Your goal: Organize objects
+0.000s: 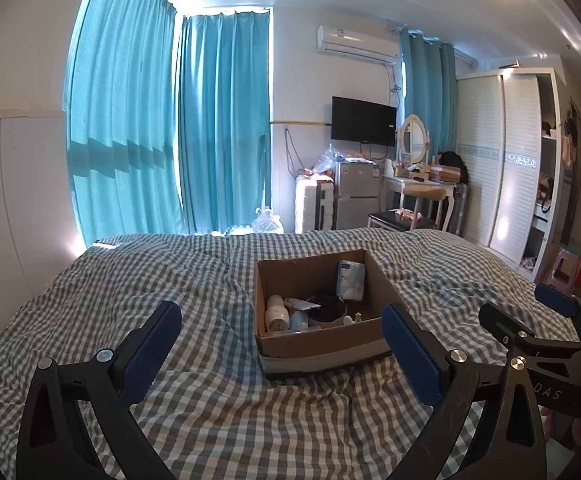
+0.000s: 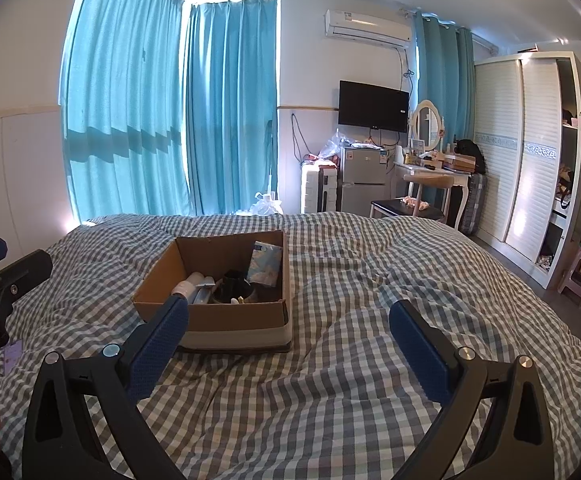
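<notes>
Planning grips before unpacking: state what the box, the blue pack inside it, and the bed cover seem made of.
Box: brown corrugated cardboard by its matte look and raw cut edges; a pale glossy band, probably tape, wraps its base.
Blue pack: likely thin plastic film, printed and slightly shiny.
Bed cover: woven checked fabric, matte and wrinkled, seemingly padded.

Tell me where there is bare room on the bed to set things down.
The checked blanket lies bare right of the cardboard box, and in front of it between both open tools, left tool and right tool. Left of the box is bare too. Inside the box is crowded: bottles, a tissue pack.
</notes>
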Action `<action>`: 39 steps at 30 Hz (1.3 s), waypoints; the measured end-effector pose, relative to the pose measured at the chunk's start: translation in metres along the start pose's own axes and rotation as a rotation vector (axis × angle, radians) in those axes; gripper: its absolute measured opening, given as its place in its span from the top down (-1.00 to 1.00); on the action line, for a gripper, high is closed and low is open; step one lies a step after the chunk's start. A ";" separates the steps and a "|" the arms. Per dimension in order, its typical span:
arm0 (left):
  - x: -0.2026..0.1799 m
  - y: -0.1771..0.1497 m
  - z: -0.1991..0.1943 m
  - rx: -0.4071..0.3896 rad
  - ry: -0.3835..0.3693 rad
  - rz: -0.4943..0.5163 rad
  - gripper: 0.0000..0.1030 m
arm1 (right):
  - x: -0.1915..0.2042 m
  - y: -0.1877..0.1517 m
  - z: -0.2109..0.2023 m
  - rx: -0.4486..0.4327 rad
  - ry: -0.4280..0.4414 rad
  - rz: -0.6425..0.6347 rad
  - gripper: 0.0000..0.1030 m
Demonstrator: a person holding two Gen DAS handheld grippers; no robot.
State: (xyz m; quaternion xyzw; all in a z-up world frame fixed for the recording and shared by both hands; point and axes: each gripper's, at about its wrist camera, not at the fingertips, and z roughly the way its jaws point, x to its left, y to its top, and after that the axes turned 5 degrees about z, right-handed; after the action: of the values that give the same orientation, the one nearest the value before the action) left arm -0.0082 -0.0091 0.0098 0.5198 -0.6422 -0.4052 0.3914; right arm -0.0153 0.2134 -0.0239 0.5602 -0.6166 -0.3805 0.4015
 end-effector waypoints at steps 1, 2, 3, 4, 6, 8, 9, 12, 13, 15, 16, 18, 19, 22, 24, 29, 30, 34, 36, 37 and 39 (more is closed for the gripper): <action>0.000 0.000 0.001 0.005 0.001 0.003 -1.00 | 0.000 0.000 0.000 -0.001 0.001 -0.001 -0.96; -0.001 0.000 0.001 0.009 0.004 0.005 -1.00 | 0.000 0.000 0.000 -0.002 -0.001 -0.003 -0.96; -0.001 -0.001 0.002 0.014 0.007 0.008 -1.00 | 0.001 0.000 0.000 -0.003 -0.002 -0.005 -0.96; -0.001 -0.001 0.003 0.018 0.007 0.009 -1.00 | 0.001 0.000 0.000 -0.003 -0.001 -0.007 -0.96; -0.001 -0.002 0.004 0.024 0.009 0.011 -1.00 | 0.001 0.000 0.000 0.000 -0.002 -0.009 -0.96; -0.001 -0.003 0.005 0.026 0.010 0.012 -1.00 | 0.000 0.000 0.000 0.003 -0.002 -0.008 -0.96; 0.000 -0.003 0.005 0.026 0.016 0.012 -1.00 | 0.000 -0.001 0.001 0.005 -0.002 -0.007 -0.96; 0.001 -0.001 0.004 0.023 0.019 0.009 -1.00 | -0.001 0.000 0.000 0.004 -0.003 -0.005 -0.96; 0.001 -0.001 0.004 0.023 0.020 0.004 -1.00 | -0.001 0.001 0.000 0.005 -0.002 -0.005 -0.96; 0.002 -0.001 0.003 0.019 0.017 -0.002 -1.00 | -0.001 0.002 -0.001 0.005 -0.003 -0.004 -0.96; 0.003 -0.001 0.003 0.016 0.019 -0.006 -1.00 | -0.001 0.003 -0.002 0.001 -0.003 -0.003 -0.96; 0.002 -0.001 0.002 0.013 0.021 -0.007 -1.00 | -0.002 0.003 -0.003 0.000 -0.003 -0.002 -0.96; 0.001 -0.002 0.001 0.011 0.023 -0.005 -1.00 | -0.002 0.003 -0.002 0.002 -0.002 -0.003 -0.96; 0.000 -0.002 -0.001 0.004 0.026 0.001 -1.00 | -0.002 0.003 -0.002 0.006 -0.004 -0.002 -0.96; 0.002 -0.002 -0.001 0.004 0.020 -0.006 -1.00 | -0.002 0.003 -0.002 0.009 -0.003 -0.001 -0.96; 0.004 -0.003 0.000 0.005 0.017 -0.013 -1.00 | -0.003 0.003 -0.002 0.009 -0.004 0.000 -0.96; 0.003 -0.003 0.000 0.007 0.018 -0.012 -1.00 | -0.003 0.002 -0.002 0.008 -0.004 0.000 -0.96; 0.003 -0.005 0.002 0.012 0.021 -0.010 -1.00 | -0.002 0.001 -0.001 0.011 -0.004 0.000 -0.96; 0.004 -0.005 0.002 0.012 0.020 -0.011 -1.00 | -0.002 0.000 -0.001 0.012 -0.005 -0.002 -0.96; 0.004 -0.005 0.002 0.012 0.022 -0.012 -1.00 | -0.001 0.000 0.000 0.014 -0.005 -0.003 -0.96; 0.004 -0.006 0.003 0.015 0.021 -0.016 -1.00 | -0.001 -0.001 0.000 0.017 -0.005 -0.003 -0.96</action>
State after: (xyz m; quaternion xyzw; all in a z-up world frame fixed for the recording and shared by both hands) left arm -0.0094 -0.0134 0.0038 0.5319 -0.6369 -0.3980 0.3912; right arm -0.0152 0.2141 -0.0252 0.5636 -0.6199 -0.3773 0.3946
